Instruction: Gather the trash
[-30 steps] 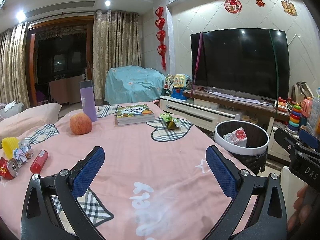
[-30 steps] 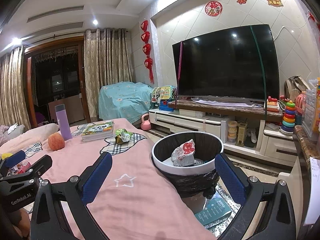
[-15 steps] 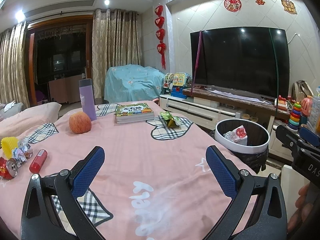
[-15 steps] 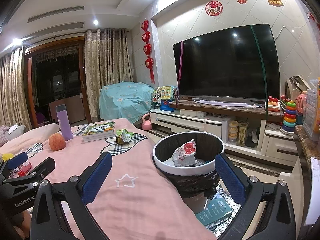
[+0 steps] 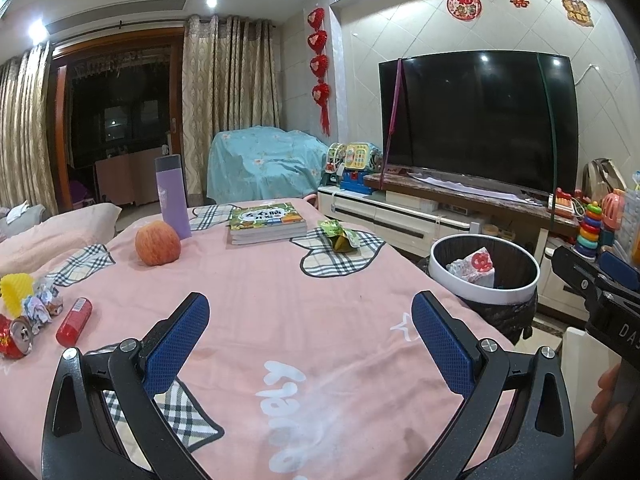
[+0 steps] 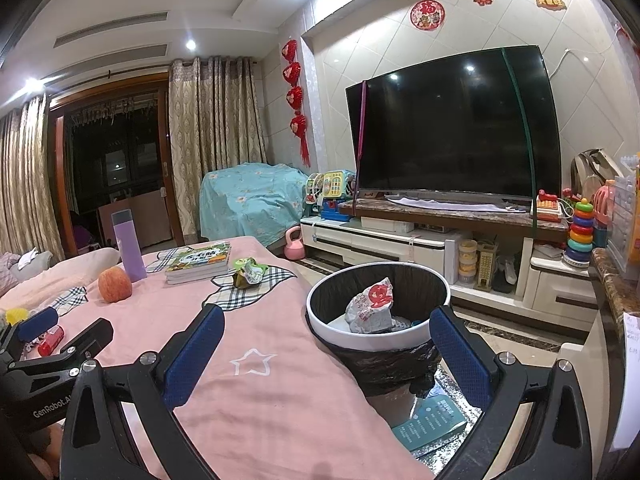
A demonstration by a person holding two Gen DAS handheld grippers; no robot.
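Two grippers, and neither holds anything: your left gripper (image 5: 306, 320) hangs over the pink tablecloth (image 5: 280, 304) with its blue pads spread wide, and your right gripper (image 6: 326, 340) is spread the same way, one pad over the cloth and the other in front of the bin (image 6: 376, 324). Over the last second very little has changed. The left view has drifted only slightly, and the right view has tipped a touch, so the bin sits a little more to the right between the pads. No item has left the table in that interval. I judge you are between pickups, with no approach to the next piece begun.

One white crumpled wrapper with a red mark (image 6: 372, 306) already lies inside the bin, which stands on the floor just beside the table's right edge and carries a dark liner under a white rim.

Remaining trash, by my reading: a green snack wrapper (image 5: 340, 236), crumpled, sits on a plaid patch near the stack of books (image 5: 267, 224). At the left edge you have a cluster: a dented red can (image 5: 14, 336), crumpled paper (image 5: 42, 304), a yellow cup-like piece (image 5: 16, 288) and a small red tube (image 5: 74, 321), close together, some touching. The apple (image 5: 157, 243) and purple bottle (image 5: 173, 196) look like keepers.
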